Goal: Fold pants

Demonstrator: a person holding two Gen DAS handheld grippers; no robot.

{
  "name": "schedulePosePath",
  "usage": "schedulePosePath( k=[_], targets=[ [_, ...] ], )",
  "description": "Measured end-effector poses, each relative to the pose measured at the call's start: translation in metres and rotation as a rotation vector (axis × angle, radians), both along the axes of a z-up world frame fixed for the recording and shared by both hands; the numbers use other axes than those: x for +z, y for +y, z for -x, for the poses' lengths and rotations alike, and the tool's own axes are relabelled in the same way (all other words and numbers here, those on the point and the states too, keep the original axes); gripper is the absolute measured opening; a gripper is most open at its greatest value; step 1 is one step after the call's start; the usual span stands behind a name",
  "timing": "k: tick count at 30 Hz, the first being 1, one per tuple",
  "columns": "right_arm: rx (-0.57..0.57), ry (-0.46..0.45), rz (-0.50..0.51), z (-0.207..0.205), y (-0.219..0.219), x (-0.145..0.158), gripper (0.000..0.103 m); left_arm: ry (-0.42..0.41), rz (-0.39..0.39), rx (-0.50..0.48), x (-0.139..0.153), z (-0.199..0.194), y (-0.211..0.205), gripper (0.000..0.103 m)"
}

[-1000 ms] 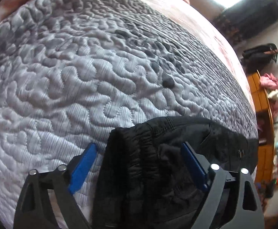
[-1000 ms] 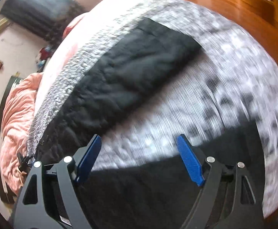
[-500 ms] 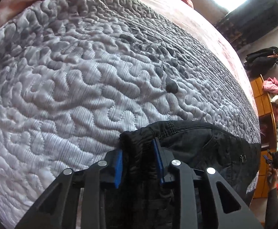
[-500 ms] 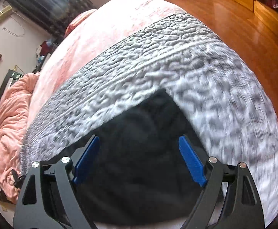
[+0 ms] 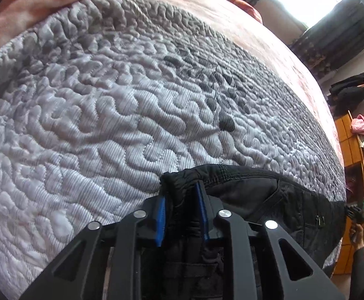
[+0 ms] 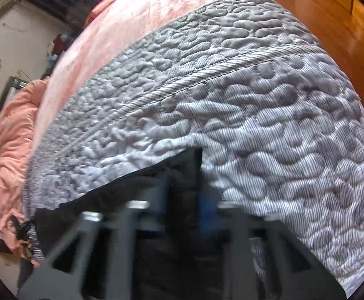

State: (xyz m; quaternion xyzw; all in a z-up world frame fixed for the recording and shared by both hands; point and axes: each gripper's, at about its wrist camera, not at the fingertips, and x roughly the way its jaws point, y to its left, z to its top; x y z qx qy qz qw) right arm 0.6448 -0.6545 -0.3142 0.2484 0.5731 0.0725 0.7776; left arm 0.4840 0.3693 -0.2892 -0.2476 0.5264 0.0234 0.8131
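The black pants (image 5: pixel 269 197) are lying on the grey quilted bedspread in front of me, their dark fabric creased and slightly glossy. In my left view the gathered waistband corner is bunching upward, its stitched hem curving off to the right, with a small zipper showing lower right. In my right view a squared corner of them (image 6: pixel 182 170) is standing up, blurred.

Quilt (image 5: pixel 122 115): grey stitched cloth, puffy, ribbed. Pants (image 5: pixel 269 195): matt black cloth. Blanket (image 6: pixel 14 140): soft pink fleece. Floor (image 6: pixel 344 32): glossy wood.
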Motion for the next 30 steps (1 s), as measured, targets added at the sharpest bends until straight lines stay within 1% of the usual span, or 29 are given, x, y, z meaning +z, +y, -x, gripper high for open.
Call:
schedulePosePath(
  k=[3,6,9,11,12,13,15,17,19,21,22,24,25,28,30],
  targets=[
    [0.017,-0.039,0.024,0.016,0.006,0.019,0.009,-0.031,-0.001,0.028,0.012,0.007,-0.002,0.017],
    [-0.004,-0.085,0.039,0.034,0.005,0.046,0.008,-0.072,0.001,0.053,0.033,0.017,-0.003,0.014],
    [-0.026,-0.155,0.04,0.061,0.002,0.082,0.007,-0.121,0.001,0.051,0.057,0.028,-0.009,0.012],
    [-0.032,-0.203,0.05,0.087,0.002,0.111,0.007,-0.168,0.01,0.041,0.08,0.04,-0.013,0.011],
    [-0.037,-0.218,0.054,0.097,0.001,0.121,0.006,-0.183,0.014,0.038,0.088,0.045,-0.014,0.011],
    [-0.051,-0.243,0.054,0.117,-0.001,0.136,0.006,-0.209,0.022,0.032,0.1,0.054,-0.017,0.011],
    [-0.069,-0.274,0.054,0.143,-0.005,0.154,0.006,-0.245,0.039,0.022,0.117,0.069,-0.019,0.011],
    [-0.101,-0.304,0.055,0.179,-0.013,0.17,0.006,-0.292,0.065,0.014,0.136,0.09,-0.02,0.011],
    [-0.126,-0.322,0.064,0.216,-0.019,0.178,0.006,-0.331,0.078,0.004,0.148,0.111,-0.022,0.011],
    [-0.146,-0.341,0.072,0.257,-0.023,0.179,0.006,-0.354,0.091,-0.004,0.155,0.135,-0.022,0.011],
    [-0.151,-0.345,0.079,0.271,-0.023,0.177,0.006,-0.358,0.098,-0.003,0.155,0.146,-0.021,0.011],
    [-0.159,-0.359,0.1,0.301,-0.02,0.172,0.006,-0.361,0.116,0.006,0.154,0.166,-0.018,0.011],
    [-0.172,-0.355,0.092,0.32,-0.02,0.166,0.006,-0.359,0.128,0.018,0.151,0.178,-0.016,0.011],
    [-0.198,-0.365,0.1,0.355,-0.017,0.156,0.006,-0.349,0.154,0.049,0.142,0.205,-0.01,0.012],
    [-0.217,-0.379,0.109,0.375,-0.014,0.156,0.007,-0.342,0.168,0.068,0.136,0.221,-0.006,0.013]
  ],
)
